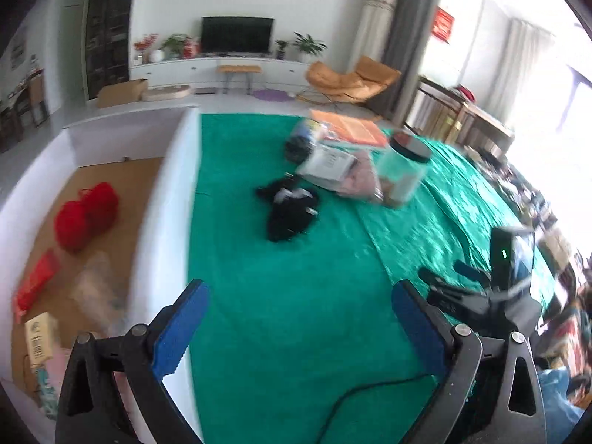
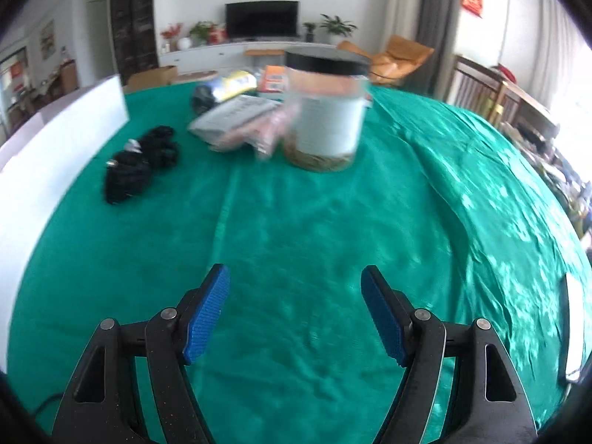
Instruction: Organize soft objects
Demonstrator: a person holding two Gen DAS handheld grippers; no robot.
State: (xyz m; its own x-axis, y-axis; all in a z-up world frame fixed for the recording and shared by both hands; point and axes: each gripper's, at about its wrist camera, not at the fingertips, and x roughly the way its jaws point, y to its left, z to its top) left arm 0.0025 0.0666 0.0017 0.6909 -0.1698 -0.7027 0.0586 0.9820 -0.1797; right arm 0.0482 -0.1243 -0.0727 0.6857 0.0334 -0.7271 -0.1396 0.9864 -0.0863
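Note:
A black soft bundle (image 1: 290,209) lies on the green cloth (image 1: 288,314), also seen in the right wrist view (image 2: 138,164). A pink soft pack (image 1: 360,181) lies beside a clear jar with a black lid (image 1: 403,174); the jar stands ahead in the right wrist view (image 2: 325,111). A red soft item (image 1: 87,214) lies inside the white box (image 1: 168,199) at the left. My left gripper (image 1: 299,296) is open and empty above the cloth, near the box wall. My right gripper (image 2: 296,277) is open and empty; it also shows in the left wrist view (image 1: 477,288).
A grey flat pack (image 2: 236,114), a yellow and dark bag (image 2: 225,87) and an orange packet (image 2: 273,77) lie behind the jar. The box holds red packets (image 1: 37,281) and a clear bag (image 1: 98,288). A black cable (image 1: 355,396) runs over the near cloth.

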